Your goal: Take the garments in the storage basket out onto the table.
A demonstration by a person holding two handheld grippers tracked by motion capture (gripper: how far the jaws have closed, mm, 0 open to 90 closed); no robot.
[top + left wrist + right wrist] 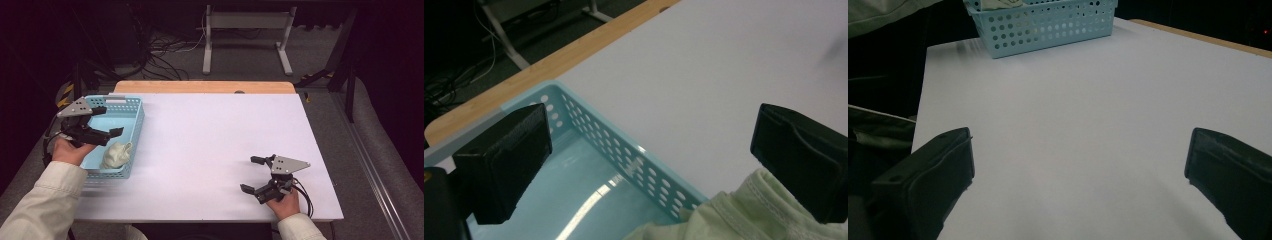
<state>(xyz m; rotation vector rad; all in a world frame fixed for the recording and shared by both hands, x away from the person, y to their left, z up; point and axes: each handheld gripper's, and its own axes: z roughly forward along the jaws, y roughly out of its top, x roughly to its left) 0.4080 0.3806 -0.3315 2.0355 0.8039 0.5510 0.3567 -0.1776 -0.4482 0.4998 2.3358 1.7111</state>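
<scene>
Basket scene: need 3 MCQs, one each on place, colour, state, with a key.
1. Where does the basket sit on the table?
A. left edge
B. centre
C. right edge

2. What colour is the basket?
A. red
B. light blue
C. black

3. How is the right gripper?
A. shut on the cloth
B. shut, empty
C. open, empty

Key: 1 A, the high view shows it at the table's left edge. 2 B, its perforated walls are light blue. 3 C, jaws wide apart over bare table; the pale cloth lies in the basket.

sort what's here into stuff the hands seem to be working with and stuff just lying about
In use, as far as I can judge:
- blue basket
- pale cloth in it
- left gripper, open above it

Lying about:
- right gripper, open, idle
- white frame on the floor behind
</scene>
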